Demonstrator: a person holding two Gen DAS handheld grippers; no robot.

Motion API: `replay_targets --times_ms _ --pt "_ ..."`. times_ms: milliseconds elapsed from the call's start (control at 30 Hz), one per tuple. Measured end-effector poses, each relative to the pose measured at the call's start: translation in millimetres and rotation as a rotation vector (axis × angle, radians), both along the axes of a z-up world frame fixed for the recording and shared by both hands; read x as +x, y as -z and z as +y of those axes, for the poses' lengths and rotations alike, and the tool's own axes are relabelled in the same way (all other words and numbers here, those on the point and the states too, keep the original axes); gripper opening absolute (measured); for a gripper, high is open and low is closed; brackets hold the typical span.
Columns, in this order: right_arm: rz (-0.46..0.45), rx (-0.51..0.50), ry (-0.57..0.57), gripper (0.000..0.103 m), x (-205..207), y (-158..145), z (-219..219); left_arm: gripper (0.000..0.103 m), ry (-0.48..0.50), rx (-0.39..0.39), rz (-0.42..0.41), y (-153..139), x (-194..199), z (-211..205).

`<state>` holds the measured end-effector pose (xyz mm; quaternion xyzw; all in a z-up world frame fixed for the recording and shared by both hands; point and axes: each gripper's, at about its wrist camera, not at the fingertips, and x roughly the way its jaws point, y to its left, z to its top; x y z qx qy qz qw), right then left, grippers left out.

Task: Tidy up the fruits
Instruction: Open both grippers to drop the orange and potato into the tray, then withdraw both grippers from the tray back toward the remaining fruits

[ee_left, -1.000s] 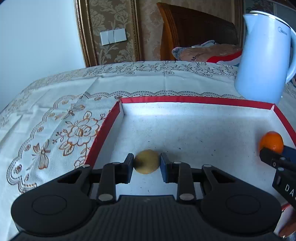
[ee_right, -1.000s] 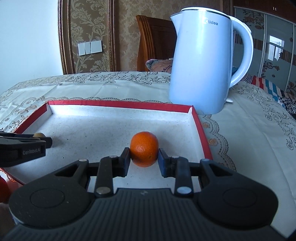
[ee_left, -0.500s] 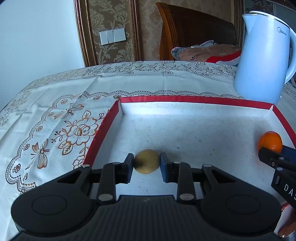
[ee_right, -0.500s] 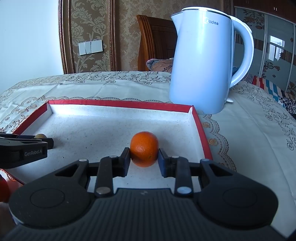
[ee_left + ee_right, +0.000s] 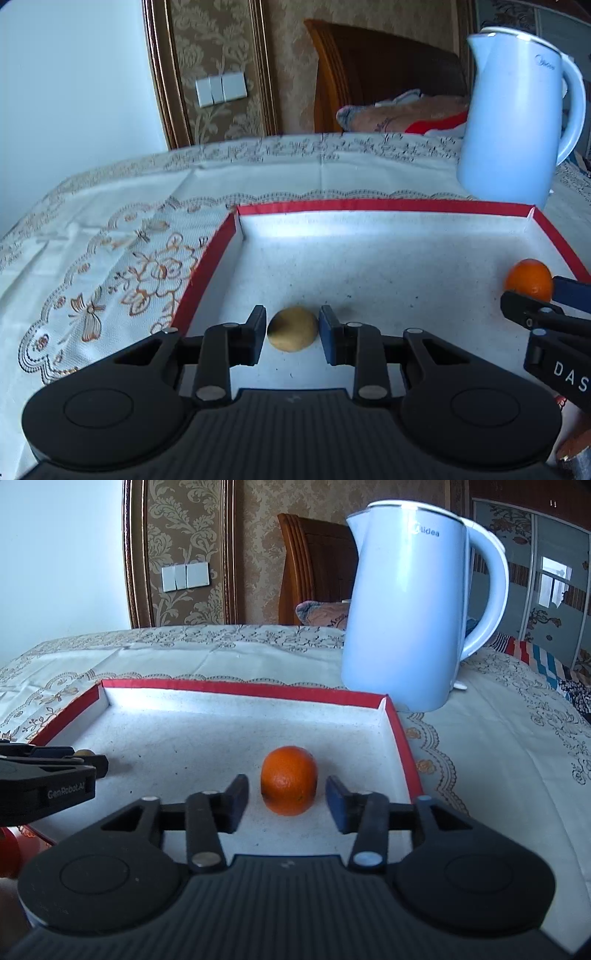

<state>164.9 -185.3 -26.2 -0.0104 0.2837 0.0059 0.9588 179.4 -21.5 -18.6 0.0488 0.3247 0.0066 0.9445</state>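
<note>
A shallow red-rimmed box (image 5: pixel 369 206) with a white floor lies on the table. Near its left wall a tan round fruit (image 5: pixel 292 328) rests on the floor, and my left gripper (image 5: pixel 291 330) is shut on it, pads against both sides. Toward the right wall an orange (image 5: pixel 289 779) stands on the box floor between the fingers of my right gripper (image 5: pixel 287 799). Its jaws are opening, and a gap shows on each side of the orange. In the left wrist view the orange (image 5: pixel 528 278) sits at the far right, beside the right gripper's fingers (image 5: pixel 524 306).
A pale blue electric kettle (image 5: pixel 413 609) stands on the embroidered tablecloth (image 5: pixel 110 266) just behind the box's far right corner. A wooden chair (image 5: pixel 314 565) with a cushion is beyond the table. Something red (image 5: pixel 7 849) sits low at the left.
My right gripper's jaws have parted from the orange, which stays on the box floor. The left gripper still clasps the tan fruit in the same spot.
</note>
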Motion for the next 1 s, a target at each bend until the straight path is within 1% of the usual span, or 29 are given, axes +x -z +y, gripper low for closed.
replay_targets --times_ms 67,100,133,200,267,433,567,733,800,933,1000 --pt "-0.009 0.003 0.001 0.054 -1.6 -0.8 -0.5 0.044 0.007 -0.009 -0.014 -2.0 -4.1 0.0" --pt "-0.012 0.004 0.004 0.055 -2.6 -0.7 -0.5 0.056 0.009 -0.015 -0.027 -3.5 -6.7 0.2" --pt "-0.014 0.005 0.005 0.056 -3.4 -0.6 -0.6 0.062 0.006 -0.017 -0.048 -5.3 -9.6 0.3" --pt "-0.014 0.010 0.006 0.056 -4.2 -0.6 -1.2 0.063 0.008 -0.003 -0.097 -8.6 -15.8 -0.6" --pt "-0.016 0.014 0.008 0.056 -4.8 -0.6 -1.8 0.063 0.015 0.012 -0.124 -10.4 -20.7 -1.8" --pt "-0.027 0.011 0.011 0.056 -7.4 -0.6 -1.5 0.063 0.013 0.003 -0.123 -11.8 -22.2 0.7" --pt "-0.031 0.025 0.016 0.058 -10.4 -1.1 -3.1 0.063 -0.004 -0.035 -0.120 -14.2 -25.0 9.2" --pt "-0.072 0.035 0.024 0.058 -18.9 -4.9 -5.7 0.063 -0.039 -0.069 -0.166 -18.1 -40.0 21.0" --pt "-0.078 0.044 0.026 0.059 -21.4 -6.0 -6.9 0.063 -0.035 -0.078 -0.177 -19.1 -45.5 23.6" --pt "-0.091 0.059 0.028 0.059 -26.8 -7.2 -9.0 0.063 -0.039 -0.069 -0.209 -21.4 -57.9 26.1" --pt "-0.106 0.062 0.031 0.059 -31.9 -8.5 -9.9 0.063 -0.037 -0.077 -0.223 -23.4 -64.3 28.7"
